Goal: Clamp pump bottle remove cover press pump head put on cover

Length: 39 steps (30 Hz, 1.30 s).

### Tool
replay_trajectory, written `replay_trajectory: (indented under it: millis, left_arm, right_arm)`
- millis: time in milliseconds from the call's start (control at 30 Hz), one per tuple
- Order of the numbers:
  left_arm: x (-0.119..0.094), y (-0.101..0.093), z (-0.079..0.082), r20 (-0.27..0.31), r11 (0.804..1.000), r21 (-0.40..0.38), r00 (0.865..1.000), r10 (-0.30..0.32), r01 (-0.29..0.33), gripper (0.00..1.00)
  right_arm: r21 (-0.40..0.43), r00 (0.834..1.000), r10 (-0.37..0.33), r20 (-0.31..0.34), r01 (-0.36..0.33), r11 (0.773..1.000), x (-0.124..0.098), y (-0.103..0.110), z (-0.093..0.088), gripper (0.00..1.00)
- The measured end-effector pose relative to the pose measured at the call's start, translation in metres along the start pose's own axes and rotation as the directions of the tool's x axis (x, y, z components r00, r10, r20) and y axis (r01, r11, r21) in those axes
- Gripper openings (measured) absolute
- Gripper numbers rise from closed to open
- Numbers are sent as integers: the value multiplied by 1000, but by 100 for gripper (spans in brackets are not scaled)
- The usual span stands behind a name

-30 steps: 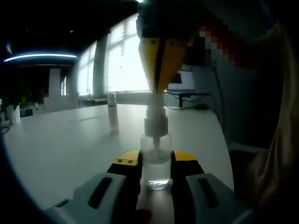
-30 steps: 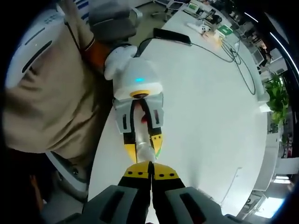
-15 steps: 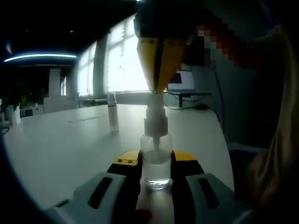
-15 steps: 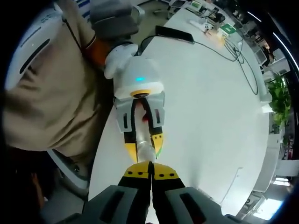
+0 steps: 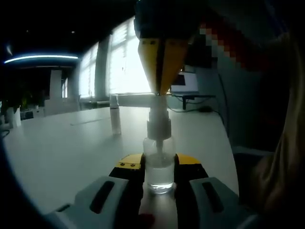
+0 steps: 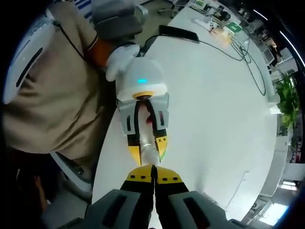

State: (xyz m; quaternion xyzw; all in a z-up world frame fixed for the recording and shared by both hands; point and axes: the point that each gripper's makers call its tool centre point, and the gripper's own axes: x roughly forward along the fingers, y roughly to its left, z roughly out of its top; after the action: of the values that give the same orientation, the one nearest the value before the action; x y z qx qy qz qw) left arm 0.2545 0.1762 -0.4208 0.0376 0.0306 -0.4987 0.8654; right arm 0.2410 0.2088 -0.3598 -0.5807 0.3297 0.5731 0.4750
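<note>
A clear pump bottle (image 5: 159,167) with a little liquid stands on the white table (image 5: 62,148), and my left gripper (image 5: 158,161) is shut on its body. Its white pump head (image 5: 157,101) has a long spout pointing left. My right gripper (image 5: 158,90) comes down from above, shut, with its yellow tips resting on the pump head. The clear cover (image 5: 115,114) stands upright on the table behind, to the left. In the right gripper view I look down past my shut right gripper (image 6: 153,174) onto the bottle (image 6: 147,147) and the left gripper (image 6: 148,143) holding it.
A person in beige clothing (image 6: 52,95) stands at the table edge. Cables (image 6: 238,52), a black flat device (image 6: 178,34) and small items lie at the table's far end. A plant (image 6: 286,95) stands beyond it. Bright windows (image 5: 124,62) lie behind the table.
Almost nothing: the right gripper has shifted very slightly over the pump head, and the bottle and left gripper have stayed put.
</note>
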Motion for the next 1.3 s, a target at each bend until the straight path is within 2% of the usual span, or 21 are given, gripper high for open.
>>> replay_trajectory:
  millis: [267,900,1300]
  left_arm:
    - [0,0,0,-1,1000,6,1000,3,-3,15]
    - [0,0,0,-1,1000,3,1000,3,-3,15]
    - [0,0,0,-3,1000,-2,1000,2,-2,15]
  right_arm:
    - [8,999,32,-18,-32,999,4,3,-1,0]
    - [30,997,33,-63,-32,999,7,6,-2,0]
    - [42,999,34,-31,-32,999,6,6,-2,0]
